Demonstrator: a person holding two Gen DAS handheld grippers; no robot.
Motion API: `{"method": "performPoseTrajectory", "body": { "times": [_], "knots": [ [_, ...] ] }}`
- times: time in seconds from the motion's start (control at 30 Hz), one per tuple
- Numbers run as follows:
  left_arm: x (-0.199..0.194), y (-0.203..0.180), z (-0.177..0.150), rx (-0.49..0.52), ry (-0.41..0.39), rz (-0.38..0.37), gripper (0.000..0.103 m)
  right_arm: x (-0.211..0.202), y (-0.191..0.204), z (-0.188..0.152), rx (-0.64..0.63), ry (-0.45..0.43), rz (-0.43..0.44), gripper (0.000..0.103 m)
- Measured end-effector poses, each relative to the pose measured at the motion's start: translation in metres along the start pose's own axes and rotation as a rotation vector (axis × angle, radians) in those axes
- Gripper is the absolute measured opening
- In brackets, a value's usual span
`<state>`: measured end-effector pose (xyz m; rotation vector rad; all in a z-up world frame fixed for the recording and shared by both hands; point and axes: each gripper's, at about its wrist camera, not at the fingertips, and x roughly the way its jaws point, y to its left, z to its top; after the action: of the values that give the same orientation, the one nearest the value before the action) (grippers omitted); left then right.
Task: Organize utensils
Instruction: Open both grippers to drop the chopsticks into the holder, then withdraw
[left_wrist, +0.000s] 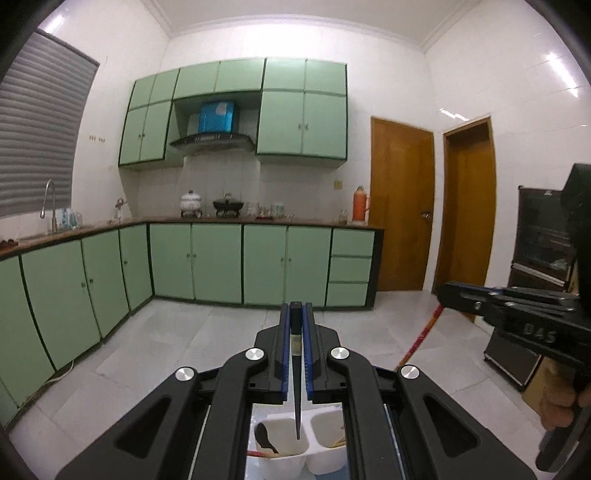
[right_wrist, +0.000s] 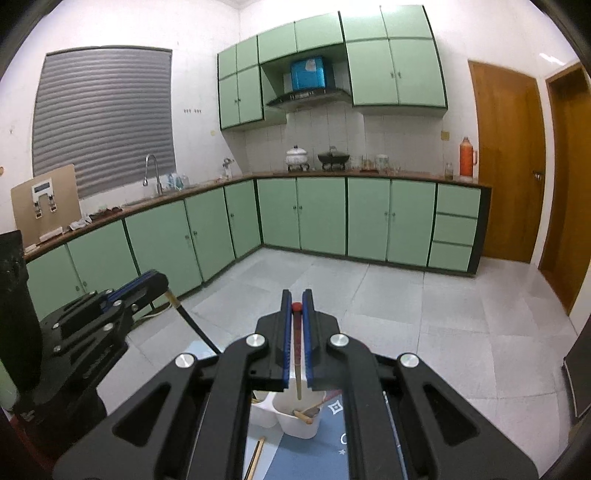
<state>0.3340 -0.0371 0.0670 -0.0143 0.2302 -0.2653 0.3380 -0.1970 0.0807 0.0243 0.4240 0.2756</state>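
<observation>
Left wrist view: our left gripper (left_wrist: 296, 314) clamps a black chopstick (left_wrist: 296, 373) between its blue pads, tip pointing down over the left compartment of the white utensil holder (left_wrist: 295, 454). In that compartment we see a dark spoon (left_wrist: 265, 437); the right compartment holds light wooden pieces we cannot identify.

Right wrist view: our right gripper (right_wrist: 296, 301) grips a red-topped wooden chopstick (right_wrist: 297, 354), its pale tip hanging above the holder's right compartment (right_wrist: 300, 424), where wooden utensils (right_wrist: 306, 412) lie. Another wooden chopstick (right_wrist: 255, 458) rests on the blue mat (right_wrist: 310, 461) just before the holder.

Background: green cabinets (right_wrist: 321, 214), an orange thermos (right_wrist: 466, 157), wooden doors (right_wrist: 506, 162).
</observation>
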Motion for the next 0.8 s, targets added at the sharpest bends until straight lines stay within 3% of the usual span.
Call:
{"method": "performPoseTrajectory", "body": {
  "times": [0.27,0.4,0.47,0.8],
  "knots": [
    [0.047,0.015,-0.036,-0.029,0.128,0.002,0.007,0.042,-0.003,-0.023,0.018,0.087,0.018,0.007],
    [0.042,0.017,-0.037,-0.025,0.130,-0.001,0.011,0.039,-0.003,-0.031,0.028,0.087,0.010,0.009],
    [0.034,0.017,-0.033,-0.028,0.117,-0.002,0.019,0.032,-0.006,-0.032,0.038,0.072,0.007,0.013],
    [-0.031,0.017,-0.027,-0.046,0.054,0.009,0.047,-0.038,-0.019,-0.056,0.106,-0.046,-0.028,0.058]
  ]
}}
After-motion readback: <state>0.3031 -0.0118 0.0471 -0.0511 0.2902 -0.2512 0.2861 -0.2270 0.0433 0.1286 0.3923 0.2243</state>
